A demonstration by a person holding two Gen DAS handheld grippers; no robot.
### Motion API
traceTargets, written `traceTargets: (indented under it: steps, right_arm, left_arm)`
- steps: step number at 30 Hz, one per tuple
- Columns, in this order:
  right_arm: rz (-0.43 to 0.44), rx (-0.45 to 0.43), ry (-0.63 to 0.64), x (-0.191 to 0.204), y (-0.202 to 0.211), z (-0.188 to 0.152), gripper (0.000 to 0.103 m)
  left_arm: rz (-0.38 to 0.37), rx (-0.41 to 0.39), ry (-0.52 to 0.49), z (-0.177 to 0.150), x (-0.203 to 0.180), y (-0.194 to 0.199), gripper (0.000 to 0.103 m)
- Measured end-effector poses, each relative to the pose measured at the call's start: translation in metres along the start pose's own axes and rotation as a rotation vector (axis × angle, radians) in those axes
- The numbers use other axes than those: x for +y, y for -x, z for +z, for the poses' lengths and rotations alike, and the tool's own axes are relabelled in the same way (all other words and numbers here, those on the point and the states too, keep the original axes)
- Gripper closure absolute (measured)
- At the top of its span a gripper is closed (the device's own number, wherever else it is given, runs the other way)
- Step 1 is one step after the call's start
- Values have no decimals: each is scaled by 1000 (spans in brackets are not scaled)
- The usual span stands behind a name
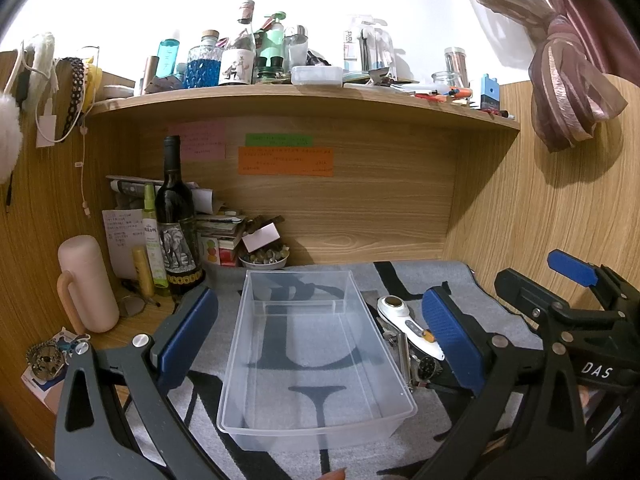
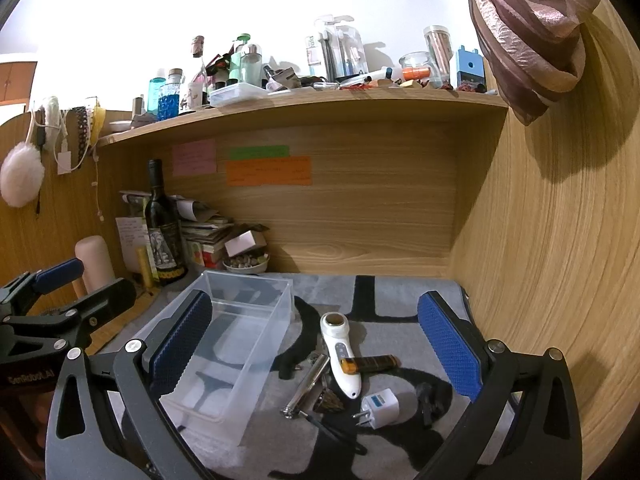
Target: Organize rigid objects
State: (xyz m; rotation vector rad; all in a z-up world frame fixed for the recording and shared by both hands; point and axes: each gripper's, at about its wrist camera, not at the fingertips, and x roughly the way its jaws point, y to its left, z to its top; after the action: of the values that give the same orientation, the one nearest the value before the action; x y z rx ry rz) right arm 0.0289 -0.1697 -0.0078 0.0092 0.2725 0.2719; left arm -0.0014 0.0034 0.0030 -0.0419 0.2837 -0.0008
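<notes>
My left hand-held gripper hangs wide apart over the empty clear bin on the worktop. My right hand-held gripper gapes wide above the white massager, plug adapter and metal clipper lying just beside the bin.

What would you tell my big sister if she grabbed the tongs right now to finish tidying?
Left tongs: open, empty, framing the clear plastic bin.
Right tongs: open, empty, over the pile.
The bin sits on the grey mat with nothing in it.
Right of the bin: white handheld device, metal clippers, brown tube, white plug adapter, plus some small dark bits I cannot identify.
Done: nothing yet.
Left: everything goes into the bin.
</notes>
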Motion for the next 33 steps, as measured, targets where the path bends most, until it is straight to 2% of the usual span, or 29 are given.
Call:
traceTargets:
  steps: [24,28,33]
  right_arm:
    - [-6,17,-4,-5,-14,-2,0]
    - [-19,45,-10,-11,-27,-3,0]
    - [-57,111,-1,-21,-50,-9,0]
  left_arm:
    - [-10,19,7,-1,0,-14,0]
    - [-28,46,-9,1,3,-25,0]
    - [-33,120,-28,4,19,-49,0]
